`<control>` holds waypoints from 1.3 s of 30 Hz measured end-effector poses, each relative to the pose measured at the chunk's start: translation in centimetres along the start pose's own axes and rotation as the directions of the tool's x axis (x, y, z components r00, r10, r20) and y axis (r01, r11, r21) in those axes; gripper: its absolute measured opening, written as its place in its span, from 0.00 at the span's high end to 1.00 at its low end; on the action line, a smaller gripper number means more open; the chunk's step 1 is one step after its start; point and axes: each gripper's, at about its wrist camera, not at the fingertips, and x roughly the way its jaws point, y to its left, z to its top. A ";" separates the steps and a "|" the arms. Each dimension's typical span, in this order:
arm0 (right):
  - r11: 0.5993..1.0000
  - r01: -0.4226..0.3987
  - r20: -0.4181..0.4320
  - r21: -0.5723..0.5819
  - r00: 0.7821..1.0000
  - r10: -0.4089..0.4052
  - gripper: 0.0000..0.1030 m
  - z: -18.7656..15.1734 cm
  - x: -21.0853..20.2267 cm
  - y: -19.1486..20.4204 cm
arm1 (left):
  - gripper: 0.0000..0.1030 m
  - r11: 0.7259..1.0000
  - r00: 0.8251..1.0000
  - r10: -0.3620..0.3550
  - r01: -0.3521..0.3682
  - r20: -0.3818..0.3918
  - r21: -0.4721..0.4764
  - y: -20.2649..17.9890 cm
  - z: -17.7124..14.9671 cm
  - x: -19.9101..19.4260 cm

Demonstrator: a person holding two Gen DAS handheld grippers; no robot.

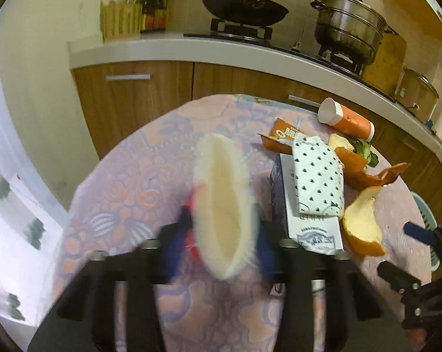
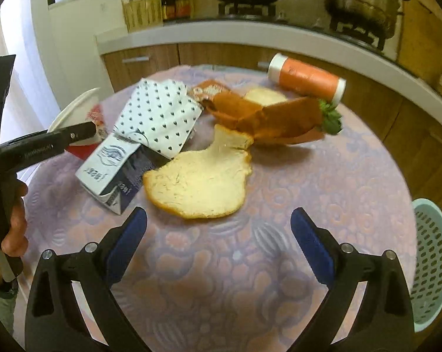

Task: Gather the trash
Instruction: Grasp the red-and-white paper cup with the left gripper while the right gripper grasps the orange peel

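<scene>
Trash lay mostly uncollected on the table (image 2: 323, 193): peel (image 2: 200, 187), carton (image 2: 118, 173), spotted wrapper (image 2: 159, 117), tube (image 2: 306, 77). Left gripper (image 1: 223, 234) pinched a paper cup (image 1: 221, 202), seemingly lifted above the cloth. Right gripper (image 2: 219, 243) hovered spread wide just before the peel. Basket (image 2: 432, 264) waited at the table's right edge.

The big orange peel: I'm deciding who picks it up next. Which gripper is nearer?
Right. The right gripper is open just before the big orange peel; the left gripper holds a paper cup across the cartons.
</scene>
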 end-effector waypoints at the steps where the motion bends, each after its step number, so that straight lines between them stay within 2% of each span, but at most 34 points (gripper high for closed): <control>1: 1.000 -0.008 -0.015 0.001 1.000 0.008 0.09 0.3 0.7 -0.1 | 0.68 1.000 1.000 0.001 -0.001 0.011 -0.004 0.1 0.1 0.0; 5: 1.000 -0.024 -0.062 -0.006 0.998 0.024 0.09 1.2 2.9 0.0 | 0.70 1.000 0.998 -0.007 0.008 0.058 -0.011 0.2 0.0 -0.3; 9: 0.999 -0.035 -0.071 -0.009 0.997 0.034 0.08 2.4 4.1 -0.1 | 0.70 0.999 0.996 -0.032 0.034 0.087 -0.019 0.2 -0.7 0.0; 12: 0.995 -0.091 -0.101 0.031 0.990 0.094 0.07 3.3 5.3 -0.7 | 0.70 0.999 0.995 -0.031 0.032 0.095 -0.015 0.1 -0.9 0.0; 15: 0.994 -0.095 -0.093 0.055 0.991 0.100 0.08 3.7 5.5 -0.8 | 0.70 0.999 0.995 -0.036 0.039 0.096 -0.023 0.2 -0.9 -0.1; 16: 0.994 -0.088 -0.091 0.062 0.991 0.094 0.12 3.7 5.5 -0.7 | 0.70 0.999 0.995 -0.038 0.040 0.097 -0.025 0.3 -0.9 -0.1; 20: 0.991 -0.094 -0.036 0.092 0.995 0.097 0.43 3.1 3.8 -0.9 | 0.70 0.998 0.993 -0.045 0.050 0.108 -0.045 0.4 -0.9 -0.5; 21: 0.989 -0.103 -0.022 0.104 0.994 0.106 0.48 2.9 3.2 -1.1 | 0.70 0.997 0.993 -0.047 0.053 0.109 -0.050 0.5 -0.9 -0.5; 22: 0.987 -0.113 -0.012 0.114 0.993 0.115 0.59 2.8 2.8 -1.2 | 0.71 0.997 0.992 -0.054 0.061 0.113 -0.055 0.5 -0.9 -0.9; 23: 0.984 -0.126 0.000 0.124 0.992 0.127 0.64 2.6 2.1 -1.4 | 0.71 0.996 0.990 -0.062 0.069 0.124 -0.053 0.4 -0.9 -1.4; 26: 0.981 -0.145 0.004 0.128 0.989 0.146 0.69 1.6 0.8 -1.4 | 0.71 0.996 0.985 -0.076 0.082 0.157 -0.029 -0.1 -0.6 -3.0; 32: 0.980 -0.158 0.060 0.125 0.987 0.151 0.71 0.2 -2.3 -0.7 | 0.71 0.988 0.965 -0.155 0.151 0.212 0.037 -2.9 0.3 -6.8; 37: 0.981 -0.167 0.129 0.102 0.980 0.154 0.71 -0.4 -6.4 -0.9 | 0.71 0.969 0.945 -0.242 0.224 0.221 0.107 -6.4 0.9 -8.5; 39: 0.985 -0.146 0.160 0.096 0.979 0.130 0.71 -0.4 -7.8 -1.3 | 0.71 0.955 0.933 -0.289 0.265 0.213 0.135 -8.3 1.1 -8.8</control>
